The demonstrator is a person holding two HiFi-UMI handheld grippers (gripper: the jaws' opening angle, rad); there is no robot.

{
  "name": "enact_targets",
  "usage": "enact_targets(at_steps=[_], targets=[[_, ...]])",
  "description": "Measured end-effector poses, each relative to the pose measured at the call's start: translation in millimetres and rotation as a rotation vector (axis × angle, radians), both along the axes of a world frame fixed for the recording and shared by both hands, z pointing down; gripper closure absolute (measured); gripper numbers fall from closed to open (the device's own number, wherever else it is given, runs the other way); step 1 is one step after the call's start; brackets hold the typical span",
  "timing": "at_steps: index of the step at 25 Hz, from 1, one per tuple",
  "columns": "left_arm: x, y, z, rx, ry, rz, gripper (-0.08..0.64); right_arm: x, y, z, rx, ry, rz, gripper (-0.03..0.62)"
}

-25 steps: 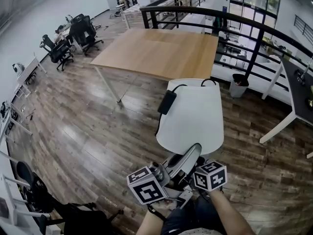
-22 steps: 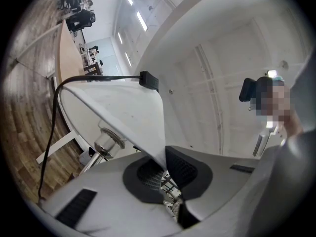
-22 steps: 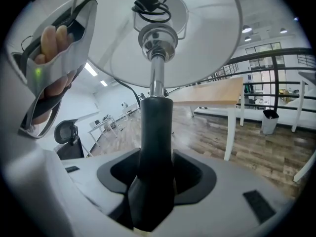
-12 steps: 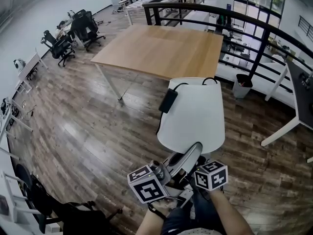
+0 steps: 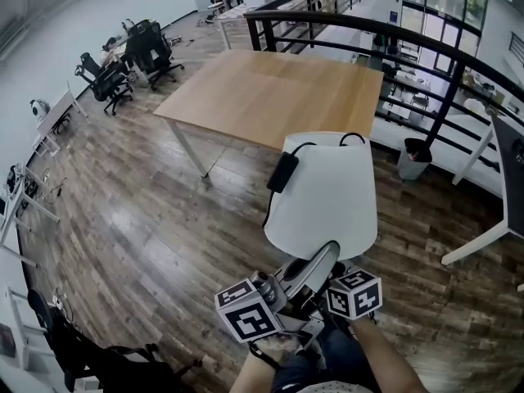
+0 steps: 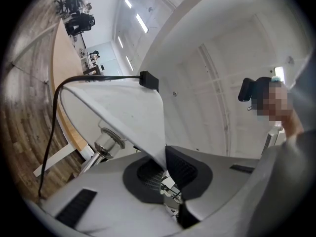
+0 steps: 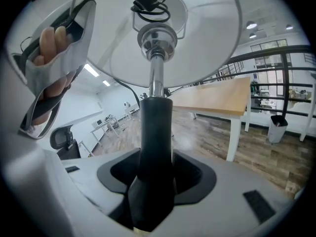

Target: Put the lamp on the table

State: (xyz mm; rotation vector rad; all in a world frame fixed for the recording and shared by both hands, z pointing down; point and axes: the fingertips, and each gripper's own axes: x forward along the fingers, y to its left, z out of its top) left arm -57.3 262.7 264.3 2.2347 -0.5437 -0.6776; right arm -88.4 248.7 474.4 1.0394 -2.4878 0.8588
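Observation:
I carry a lamp with a white cone shade [image 5: 323,195] above the wooden floor, short of the bare wooden table [image 5: 278,92]. A black cord with a box [image 5: 281,172] hangs over the shade. My left gripper [image 5: 282,291] is shut on the lower rim of the shade [image 6: 123,112], with the thin edge pinched between its pads [image 6: 180,169]. My right gripper [image 7: 155,179] is shut on the lamp's black stem [image 7: 155,142], below the chrome rod [image 7: 156,80]. In the head view, the right gripper [image 5: 327,283] sits close beside the left, under the shade.
A black railing [image 5: 409,43] runs behind and right of the table. Office chairs [image 5: 131,51] stand at the far left, a bin [image 5: 416,158] beyond the railing, a white desk leg [image 5: 483,236] at right. A dark bag [image 5: 106,367] lies lower left.
The table and railing have slid a little down and to the right in the head view. The lamp and both grippers keep the same hold and pose.

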Motion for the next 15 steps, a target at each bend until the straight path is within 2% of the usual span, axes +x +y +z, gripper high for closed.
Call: enact_targets(at_steps=[15], targets=[[41.2,-116.9,-12.5,0.019,-0.009,-0.034,0.546,39.5,-120.6,-13.9,0.020,-0.009,-0.036,0.374]])
